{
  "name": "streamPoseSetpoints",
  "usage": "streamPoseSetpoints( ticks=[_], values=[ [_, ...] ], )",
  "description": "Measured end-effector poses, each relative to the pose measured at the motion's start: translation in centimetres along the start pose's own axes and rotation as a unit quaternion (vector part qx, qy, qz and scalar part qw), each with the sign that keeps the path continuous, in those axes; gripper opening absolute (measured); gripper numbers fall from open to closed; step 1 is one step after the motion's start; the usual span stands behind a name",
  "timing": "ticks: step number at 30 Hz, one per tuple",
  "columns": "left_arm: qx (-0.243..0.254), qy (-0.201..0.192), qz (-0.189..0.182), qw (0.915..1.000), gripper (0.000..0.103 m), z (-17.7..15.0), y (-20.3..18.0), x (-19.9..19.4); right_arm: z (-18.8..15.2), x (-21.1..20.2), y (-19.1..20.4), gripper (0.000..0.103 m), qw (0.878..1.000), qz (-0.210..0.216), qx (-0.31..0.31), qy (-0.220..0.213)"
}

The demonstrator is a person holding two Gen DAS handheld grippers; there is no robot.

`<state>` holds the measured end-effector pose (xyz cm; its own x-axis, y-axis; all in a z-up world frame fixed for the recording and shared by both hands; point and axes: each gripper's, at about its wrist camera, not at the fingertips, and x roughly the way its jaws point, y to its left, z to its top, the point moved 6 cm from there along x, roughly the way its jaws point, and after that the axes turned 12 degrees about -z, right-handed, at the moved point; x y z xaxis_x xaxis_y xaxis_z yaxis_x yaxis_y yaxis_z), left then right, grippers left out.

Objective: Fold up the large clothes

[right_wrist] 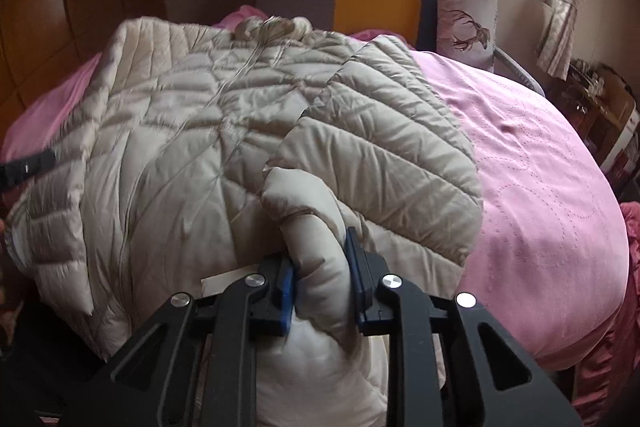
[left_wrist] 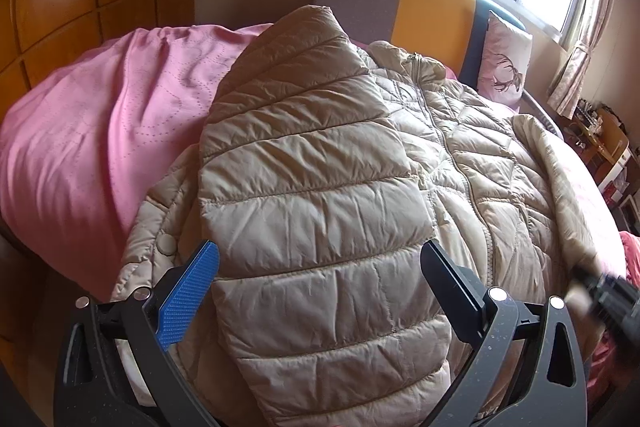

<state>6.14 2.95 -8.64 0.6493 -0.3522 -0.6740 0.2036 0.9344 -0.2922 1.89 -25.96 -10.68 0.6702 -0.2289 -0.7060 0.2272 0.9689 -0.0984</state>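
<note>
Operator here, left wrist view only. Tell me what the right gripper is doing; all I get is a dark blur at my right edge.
Observer: The right gripper is shut on a puffy fold of the beige jacket, at its near edge.
Operator: Report which part it has.
Observer: It looks like the sleeve that lies folded over the jacket's front; the end of it bunches between the blue pads.
Operator: Say what is right of that sleeve.
Observer: Bare pink bedspread, running back to a pillow with a deer print.
</note>
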Motion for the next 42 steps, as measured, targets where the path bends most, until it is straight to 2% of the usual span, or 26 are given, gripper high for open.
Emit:
streamPoseSetpoints(
  ticks=[5, 7, 11, 14, 16, 18, 19, 21, 24, 25, 26, 27, 28, 30, 33, 35, 36, 38, 42],
  values=[
    [0.01, 0.013, -0.022, 0.9996, 0.1, 0.0, -0.7, 0.8, 3.8, 1.1, -7.0, 0.021, 0.995, -0.051, 0.077, -0.024],
    [0.013, 0.009, -0.03, 0.9994, 0.1, 0.0, -1.0, 0.8, 5.2, 2.2, -10.4, 0.021, 0.99, -0.097, 0.094, -0.037],
    [0.023, 0.007, -0.029, 0.9993, 0.1, 0.2, -1.3, 0.7, 7.5, 5.1, -17.8, 0.022, 0.975, -0.157, 0.152, -0.037],
    [0.026, 0.007, -0.024, 0.9993, 0.1, 0.2, -1.2, 0.8, 8.4, 7.3, -22.8, 0.04, 0.962, -0.201, 0.185, -0.027],
    [0.025, 0.007, -0.021, 0.9994, 0.1, 0.1, -1.1, 0.7, 9.0, 8.2, -26.1, 0.071, 0.948, -0.234, 0.215, -0.023],
    [0.023, 0.006, -0.018, 0.9996, 0.1, 0.1, -0.8, 0.6, 9.5, 8.4, -28.8, 0.079, 0.931, -0.276, 0.237, -0.025],
    [0.021, 0.007, -0.017, 0.9996, 0.1, 0.1, -0.6, 0.7, 9.7, 8.2, -30.3, 0.09, 0.921, -0.299, 0.25, -0.025],
    [0.015, 0.006, -0.026, 0.9995, 0.1, 0.1, -0.4, 0.6, 9.6, 6.8, -32.7, 0.096, 0.894, -0.349, 0.279, -0.034],
    [0.009, 0.006, -0.034, 0.9993, 0.1, 0.1, -0.3, 0.7, 9.3, 4.6, -34.9, 0.101, 0.857, -0.399, 0.325, -0.043],
    [0.011, 0.008, -0.032, 0.9994, 0.1, 0.1, -0.3, 0.8, 9.2, 3.9, -35.1, 0.101, 0.848, -0.405, 0.338, -0.043],
    [0.013, 0.009, -0.028, 0.9995, 0.1, 0.0, -0.4, 0.9, 9.2, 3.1, -34.6, 0.101, 0.846, -0.402, 0.347, -0.052],
    [0.017, 0.009, -0.021, 0.9996, 0.1, 0.0, -0.5, 0.9, 9.5, 2.3, -33.6, 0.101, 0.851, -0.389, 0.346, -0.073],
    [0.022, 0.005, -0.01, 0.9997, 0.1, 0.0, -0.6, 0.9, 10.1, 2.0, -32.3, 0.101, 0.863, -0.371, 0.331, -0.088],
    [0.032, 0.005, -0.008, 0.9994, 0.1, 0.0, -0.9, 1.0, 11.2, 2.1, -27.7, 0.101, 0.898, -0.326, 0.275, -0.104],
    [0.048, 0.016, -0.019, 0.9985, 0.1, -0.2, -1.8, 1.3, 12.1, 4.4, -19.1, 0.101, 0.954, -0.209, 0.193, -0.096],
    [0.058, 0.022, -0.021, 0.9978, 0.1, -0.4, -2.3, 1.4, 12.0, 6.0, -12.7, 0.101, 0.978, -0.137, 0.138, -0.077],
    [0.067, 0.023, -0.025, 0.9972, 0.1, -0.5, -2.6, 1.3, 12.0, 6.6, -9.5, 0.101, 0.986, -0.106, 0.111, -0.072],
    [0.08, 0.019, -0.026, 0.9963, 0.1, -0.4, -3.0, 1.0, 12.1, 7.2, -4.1, 0.101, 0.993, -0.054, 0.07, -0.074],
    [0.109, 0.005, -0.021, 0.9939, 0.1, -0.4, -3.7, 0.3, 12.3, 8.7, 3.8, 0.101, 0.997, 0.001, 0.015, -0.07]
  ],
)
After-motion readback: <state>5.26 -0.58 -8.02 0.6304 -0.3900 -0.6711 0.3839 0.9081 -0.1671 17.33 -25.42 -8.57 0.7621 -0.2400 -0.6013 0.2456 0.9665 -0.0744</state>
